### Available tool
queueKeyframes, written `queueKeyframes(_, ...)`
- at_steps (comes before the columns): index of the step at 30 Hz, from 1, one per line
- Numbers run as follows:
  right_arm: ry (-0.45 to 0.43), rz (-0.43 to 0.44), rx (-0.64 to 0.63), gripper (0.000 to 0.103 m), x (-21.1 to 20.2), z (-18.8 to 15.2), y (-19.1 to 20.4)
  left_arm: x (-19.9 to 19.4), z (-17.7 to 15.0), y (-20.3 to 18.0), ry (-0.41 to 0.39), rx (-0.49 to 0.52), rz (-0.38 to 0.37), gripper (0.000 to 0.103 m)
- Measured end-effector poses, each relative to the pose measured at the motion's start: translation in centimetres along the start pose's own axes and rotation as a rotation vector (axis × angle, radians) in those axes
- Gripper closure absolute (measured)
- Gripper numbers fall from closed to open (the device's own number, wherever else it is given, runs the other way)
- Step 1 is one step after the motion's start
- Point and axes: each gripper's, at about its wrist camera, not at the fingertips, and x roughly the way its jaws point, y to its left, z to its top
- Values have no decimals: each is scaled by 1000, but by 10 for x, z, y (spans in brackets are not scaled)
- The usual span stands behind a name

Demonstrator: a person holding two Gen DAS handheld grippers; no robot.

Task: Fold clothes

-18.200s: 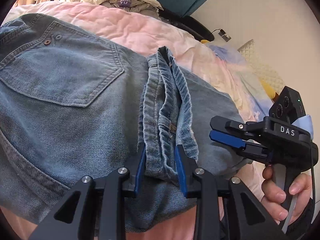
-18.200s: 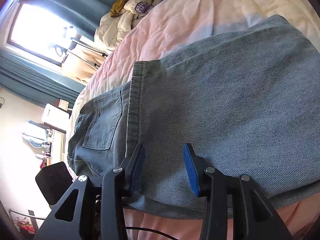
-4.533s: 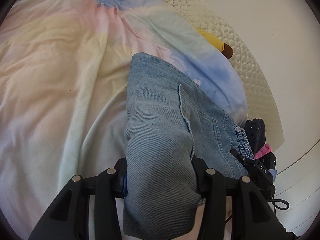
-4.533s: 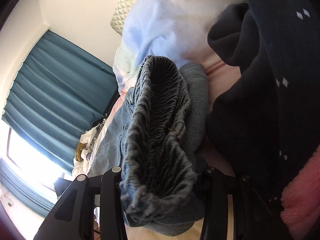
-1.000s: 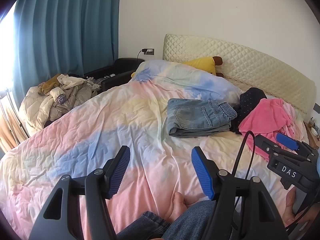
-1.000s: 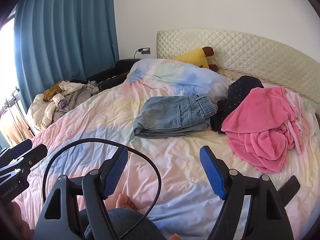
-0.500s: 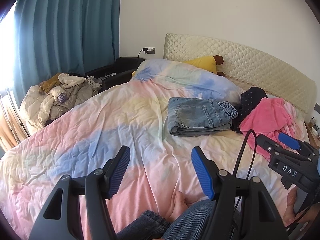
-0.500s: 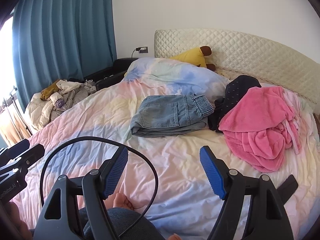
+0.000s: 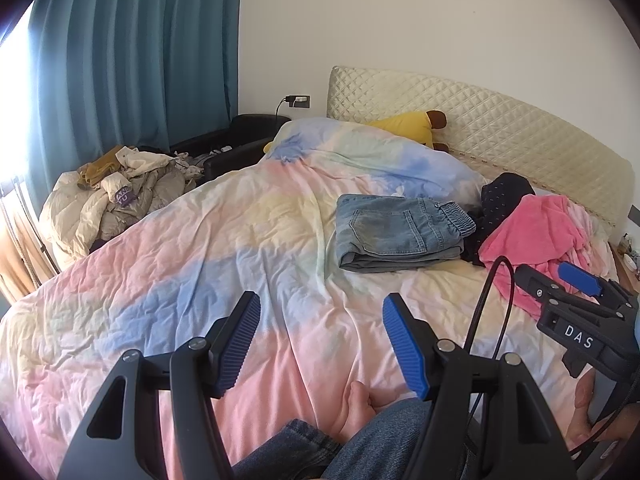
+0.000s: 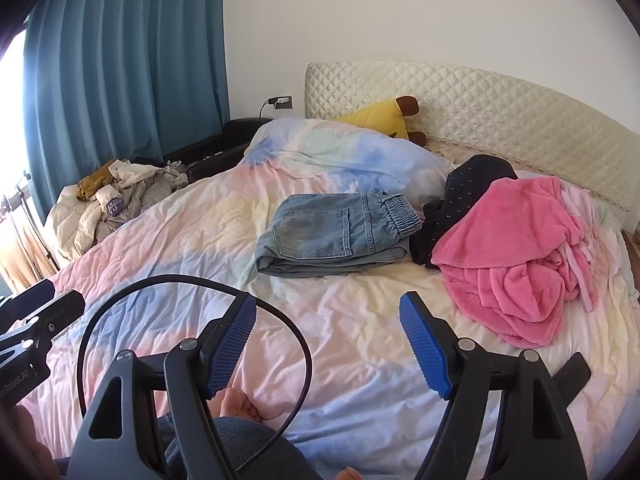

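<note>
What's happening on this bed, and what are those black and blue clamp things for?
A person sitting on the bed is folding clothes with a handheld gripper in each hand. The left gripper and right gripper are both open and empty. The jeans lie folded near the pillows. A pink robe and a dark garment beside them are still crumpled.

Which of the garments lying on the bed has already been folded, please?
The blue jeans, a flat rectangle; the pink fleece and dark dotted garment beside them lie crumpled.

A yellow plush toy [image 10: 384, 118] lay against my quilted headboard [image 10: 500, 100]; teal curtains [image 10: 128, 60] hung beside a charger-filled wall socket [image 10: 282, 102].
</note>
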Motion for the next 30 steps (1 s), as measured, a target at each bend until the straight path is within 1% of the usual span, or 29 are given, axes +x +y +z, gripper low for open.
queueKeyframes(7, 5, -4, -5, 27, 3, -1, 1, 1, -2, 0, 9, -4, -4, 37)
queueKeyframes(10, 14, -2, -3, 27, 8, -3, 2, 5, -4, -1, 26, -6, -4, 37)
queueKeyframes(14, 23, -17, 1, 27, 26, -4, 3, 7, -7, -3, 40, -6, -11, 37)
queueKeyframes(18, 33, -20, -12, 27, 52, 1, 16, 2, -5, -4, 33, -2, -9, 37)
queueKeyframes(20, 44, -6, -10, 27, 62, 6, 25, 0, -4, -2, 32, -7, -6, 37)
queueKeyframes(26, 53, 39, -26, 27, 68, 11, 49, 6, -5, 17, 22, -35, 47, 37)
queueKeyframes(30, 52, 65, -23, 27, 55, 9, 49, 26, -12, 43, 6, -69, 127, 37)
